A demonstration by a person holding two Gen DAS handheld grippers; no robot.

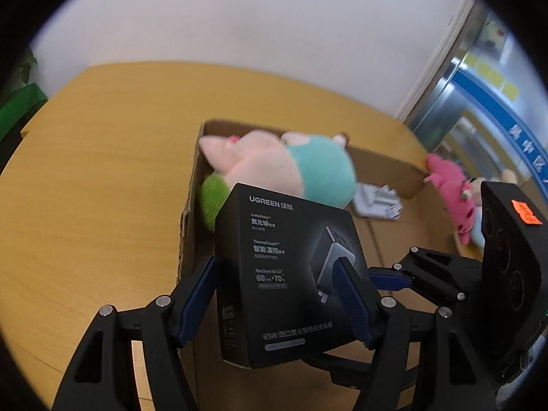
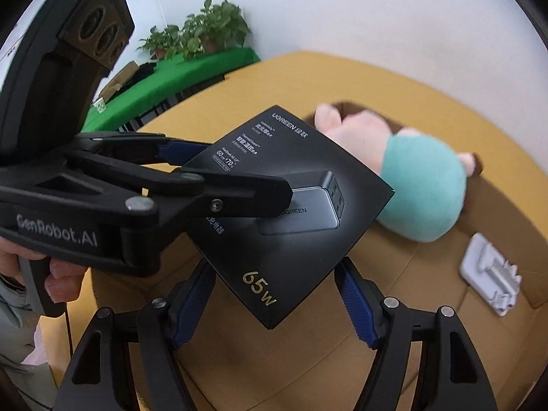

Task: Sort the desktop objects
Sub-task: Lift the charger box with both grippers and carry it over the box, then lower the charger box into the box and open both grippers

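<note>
A black UGREEN charger box [image 1: 284, 274] is held above an open cardboard box [image 1: 387, 171]. My left gripper [image 1: 277, 294] is shut on the black box's sides; it also shows in the right wrist view [image 2: 226, 171], clamped on the black box [image 2: 291, 219]. My right gripper [image 2: 274, 294] stands open around the black box's lower corner, its blue pads apart from it; its fingers [image 1: 404, 279] show at the right of the left wrist view. A pink and teal plush [image 1: 291, 167] and a white plastic part [image 1: 376, 202] lie in the cardboard box.
A pink plush [image 1: 452, 191] rests on the cardboard box's right wall. The wooden table [image 1: 96, 178] reaches to a white wall. A green-covered table [image 2: 178, 78] with potted plants [image 2: 205, 30] stands beyond. The plush [image 2: 418, 188] and white part [image 2: 489, 274] lie below my right gripper.
</note>
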